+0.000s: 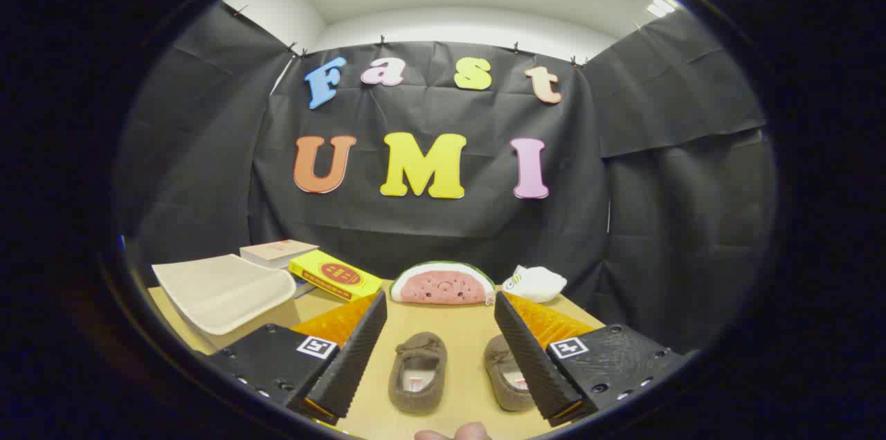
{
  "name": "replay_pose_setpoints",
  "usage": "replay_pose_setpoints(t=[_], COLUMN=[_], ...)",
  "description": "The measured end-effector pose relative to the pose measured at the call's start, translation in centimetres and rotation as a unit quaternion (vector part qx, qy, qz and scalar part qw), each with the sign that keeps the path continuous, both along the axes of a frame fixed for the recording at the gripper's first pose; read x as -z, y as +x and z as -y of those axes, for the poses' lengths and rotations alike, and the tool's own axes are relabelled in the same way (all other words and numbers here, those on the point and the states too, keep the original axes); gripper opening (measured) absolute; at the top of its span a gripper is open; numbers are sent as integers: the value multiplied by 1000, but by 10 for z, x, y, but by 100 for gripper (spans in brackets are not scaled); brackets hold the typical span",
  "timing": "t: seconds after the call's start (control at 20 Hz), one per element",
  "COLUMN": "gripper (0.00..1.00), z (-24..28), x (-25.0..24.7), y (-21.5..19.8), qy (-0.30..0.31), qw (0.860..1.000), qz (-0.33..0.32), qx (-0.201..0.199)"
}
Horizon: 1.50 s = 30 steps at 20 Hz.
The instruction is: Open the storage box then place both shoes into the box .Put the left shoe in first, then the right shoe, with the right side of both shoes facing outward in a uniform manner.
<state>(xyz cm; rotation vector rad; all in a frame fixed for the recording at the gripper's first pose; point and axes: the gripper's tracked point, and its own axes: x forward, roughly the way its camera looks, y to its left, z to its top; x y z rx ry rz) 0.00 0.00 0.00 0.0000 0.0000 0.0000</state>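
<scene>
A: Gripper [440, 343] — fingers spread wide, nothing between the pads, held above the wooden table [457, 329] and aimed along it. A fingertip [457, 432] of a person shows at the near edge, below the fingers.

B: Shoes?

A: Two brown fuzzy slippers, side by side between the fingers, toes pointing away. One slipper [417, 372] lies in full view just inside the left finger; the other slipper [507, 374] is partly hidden behind the right finger. Which is the left shoe I cannot tell from this angle.

B: The box?

A: Off to the left beyond the left finger — a cream storage box [223, 293], lid apparently down. Judgement: opening has not begun, so that step comes first.

B: How will the slippers handle?

A: Likely soft and light; the collar will fold under a pinch. I would grip the side wall at the opening, one pad inside and one out, where the fabric doubles. The pile should give good friction; the toe may droop.

B: Clutter?

A: Watermelon plush [441, 283], yellow box [335, 275], book [278, 252], white pouch [534, 283] — all beyond the slippers.
</scene>
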Motion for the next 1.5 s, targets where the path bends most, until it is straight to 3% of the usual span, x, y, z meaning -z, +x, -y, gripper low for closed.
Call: replay_pose_setpoints(t=[1.1, 1.3, 1.5], gripper=[95, 95, 95], z=[-26, -40, -74], x=[-2, 1, 9], y=[-7, -3, 4], qy=[7, 17, 26], qw=[1000, 1000, 998], qz=[0, -8, -25], qx=[-13, -23, -60])
